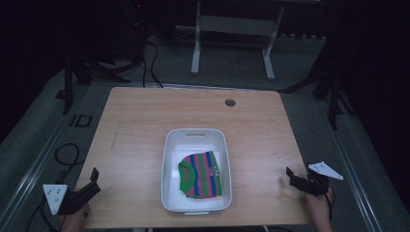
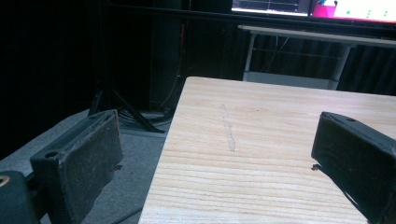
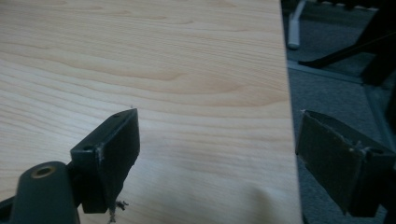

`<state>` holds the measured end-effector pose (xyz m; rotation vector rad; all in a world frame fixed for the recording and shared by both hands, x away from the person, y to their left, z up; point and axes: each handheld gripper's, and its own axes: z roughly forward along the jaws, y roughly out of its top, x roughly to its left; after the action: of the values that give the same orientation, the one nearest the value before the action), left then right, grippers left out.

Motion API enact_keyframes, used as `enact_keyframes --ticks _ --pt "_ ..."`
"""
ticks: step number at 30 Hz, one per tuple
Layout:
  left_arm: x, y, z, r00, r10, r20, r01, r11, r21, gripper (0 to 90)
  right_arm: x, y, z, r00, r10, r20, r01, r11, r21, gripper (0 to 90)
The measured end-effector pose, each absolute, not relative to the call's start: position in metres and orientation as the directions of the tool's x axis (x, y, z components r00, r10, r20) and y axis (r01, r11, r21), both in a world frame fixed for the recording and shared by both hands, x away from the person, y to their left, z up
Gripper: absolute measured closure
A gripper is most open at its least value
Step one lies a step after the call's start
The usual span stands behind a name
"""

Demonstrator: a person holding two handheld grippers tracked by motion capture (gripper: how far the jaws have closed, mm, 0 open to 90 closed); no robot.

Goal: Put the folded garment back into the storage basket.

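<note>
A folded sweater (image 1: 202, 175) with green, pink and blue stripes lies in a white tub (image 1: 195, 136) at the middle front of the wooden table (image 1: 145, 121). My left gripper (image 1: 92, 181) rests at the table's front left corner, open, with nothing between its jaws (image 2: 219, 154). My right gripper (image 1: 287, 178) sits near the front right edge, open too and holding nothing (image 3: 217, 140). Both are well apart from the tub.
A round cable hole (image 1: 230, 102) sits near the table's far edge. A faint scratch (image 2: 228, 128) runs along the left part of the tabletop. Beyond the table stand a white desk frame (image 1: 232, 29), dark tripod legs (image 1: 96, 67) and cables on the carpet.
</note>
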<state>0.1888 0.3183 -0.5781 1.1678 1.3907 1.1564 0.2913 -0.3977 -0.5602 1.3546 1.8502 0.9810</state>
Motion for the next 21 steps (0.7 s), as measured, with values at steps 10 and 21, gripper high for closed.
enact_keyframes --ticks 10,21 --pt "0.189 0.319 -0.578 -0.091 0.992 -0.092 0.093 0.100 0.991 2.2 0.274 -0.416 -0.559 -0.112 0.993 -0.049 0.419 0.092 0.903 13.6" --pt "0.189 0.318 -0.578 -0.091 0.992 -0.086 0.096 0.094 0.991 2.2 0.271 -0.420 -0.559 -0.077 0.996 -0.040 0.410 0.069 0.910 13.7"
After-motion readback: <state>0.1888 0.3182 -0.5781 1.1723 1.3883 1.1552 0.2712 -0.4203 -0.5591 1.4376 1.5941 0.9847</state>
